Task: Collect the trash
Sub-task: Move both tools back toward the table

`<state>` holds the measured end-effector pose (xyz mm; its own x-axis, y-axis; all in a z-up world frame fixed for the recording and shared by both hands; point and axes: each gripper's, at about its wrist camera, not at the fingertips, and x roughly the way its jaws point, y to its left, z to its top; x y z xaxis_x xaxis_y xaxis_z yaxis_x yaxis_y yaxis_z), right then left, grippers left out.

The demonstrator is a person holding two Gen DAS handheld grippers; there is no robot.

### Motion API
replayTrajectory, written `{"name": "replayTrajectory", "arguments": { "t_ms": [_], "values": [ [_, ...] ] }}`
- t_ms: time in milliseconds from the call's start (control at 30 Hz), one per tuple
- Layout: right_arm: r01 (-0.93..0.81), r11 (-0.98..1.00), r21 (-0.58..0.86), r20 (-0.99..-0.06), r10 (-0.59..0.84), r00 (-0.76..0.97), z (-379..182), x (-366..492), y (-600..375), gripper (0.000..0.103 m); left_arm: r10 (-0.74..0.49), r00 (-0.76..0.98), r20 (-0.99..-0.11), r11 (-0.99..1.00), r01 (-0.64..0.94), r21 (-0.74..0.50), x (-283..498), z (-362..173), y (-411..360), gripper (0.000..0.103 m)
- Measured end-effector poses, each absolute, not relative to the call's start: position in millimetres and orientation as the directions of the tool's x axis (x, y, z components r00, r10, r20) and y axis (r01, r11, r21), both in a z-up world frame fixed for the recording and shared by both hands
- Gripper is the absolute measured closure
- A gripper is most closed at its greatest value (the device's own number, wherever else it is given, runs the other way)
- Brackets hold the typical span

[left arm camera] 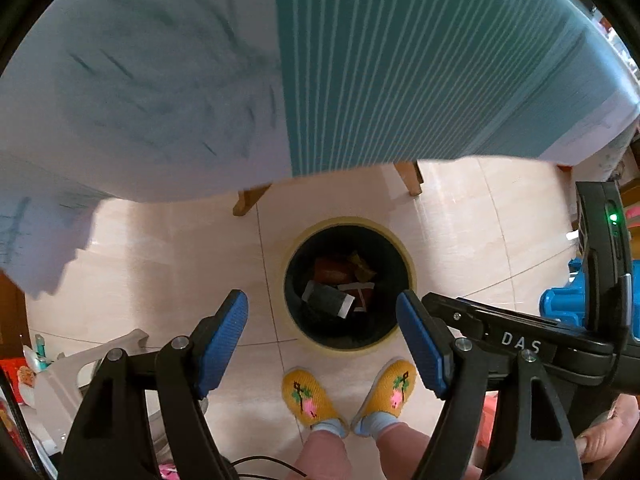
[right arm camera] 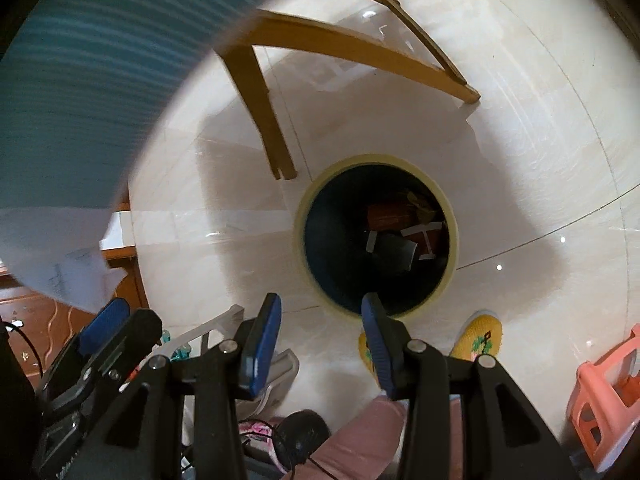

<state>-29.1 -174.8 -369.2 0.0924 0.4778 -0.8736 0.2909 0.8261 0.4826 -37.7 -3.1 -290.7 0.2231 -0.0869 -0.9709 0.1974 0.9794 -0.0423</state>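
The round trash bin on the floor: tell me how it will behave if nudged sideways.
The trash bin would probably slide more than tip: it stands upright on smooth, glossy floor tile. It likely feels light, since only a few wrappers lie at its bottom. Its round wall would roll if knocked over.

above the bin: the round bin (left arm camera: 348,284) stands open-topped on the floor, nothing over its mouth.
in front: a cloth-draped surface (left arm camera: 400,60) overhangs, its wooden legs (right arm camera: 260,112) just beside the bin.
near side: two slippered feet (left arm camera: 344,396) close to the rim.
right: a pink stool (right arm camera: 608,396), well apart.
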Motion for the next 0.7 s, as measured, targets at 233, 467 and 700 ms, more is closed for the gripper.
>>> {"name": "replayTrajectory", "arguments": {
  "t_ms": [233,467,700],
  "values": [
    [0.258,0.833,0.489,-0.872,0.474,0.122,-279,-43,-169,0.061,-0.123,0.261,-0.957,0.975,0.214,-0.067,-47,-195,11,0.028],
    [0.178,0.856,0.486,-0.870,0.455,0.189,-183,-52,-157,0.061,-0.170,0.367,-0.915,0.967,0.241,-0.084,-51,-100,29,0.028],
    [0.104,0.874,0.474,-0.840,0.414,0.351,-92,-49,-152,0.061,-0.184,0.478,-0.859,0.965,0.255,-0.065,-35,-31,48,0.028]
  ]
}}
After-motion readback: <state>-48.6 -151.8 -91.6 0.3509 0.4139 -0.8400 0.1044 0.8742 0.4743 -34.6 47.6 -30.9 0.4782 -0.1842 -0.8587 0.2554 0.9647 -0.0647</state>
